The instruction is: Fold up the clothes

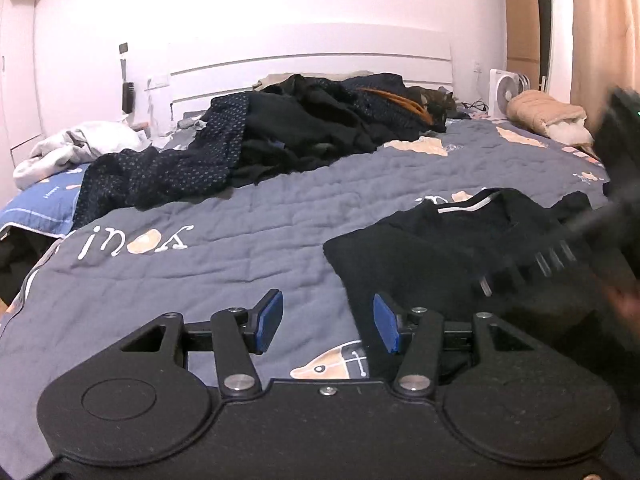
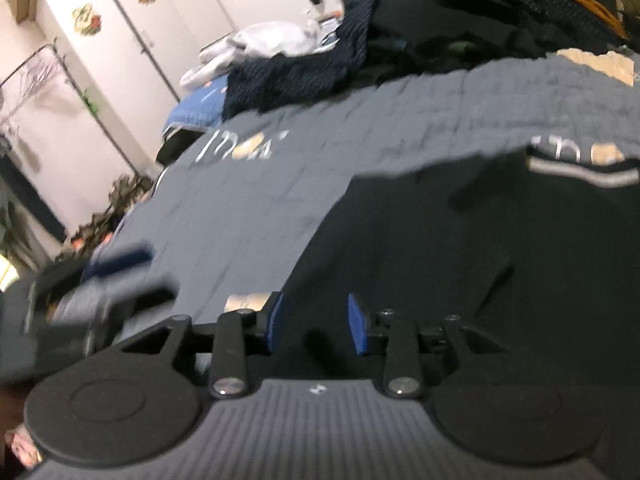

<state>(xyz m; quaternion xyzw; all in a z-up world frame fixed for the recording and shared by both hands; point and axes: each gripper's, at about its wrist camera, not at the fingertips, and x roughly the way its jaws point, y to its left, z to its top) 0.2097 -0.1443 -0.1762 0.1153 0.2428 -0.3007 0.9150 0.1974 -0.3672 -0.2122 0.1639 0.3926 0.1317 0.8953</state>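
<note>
Black soft-fabric garment with a white-trimmed collar [image 1: 452, 252] lies partly folded on the grey quilted bed [image 1: 200, 272], both the left claw [image 1: 327, 322] and right claw [image 2: 316, 322] half-open and empty, while the dark heaped clothes pile [image 1: 312, 132] remains unfolded.

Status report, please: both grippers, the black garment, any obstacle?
Left gripper open, empty. Right gripper open, over black garment, not gripping. Garment lies partly folded on grey quilt. Clothes pile behind, clear of it.

Home bedroom: bed [image 1: 200, 264] with grey quilt, white headboard [image 1: 312, 68] at far wall, wardrobe doors [image 2: 132, 40] at left.
</note>
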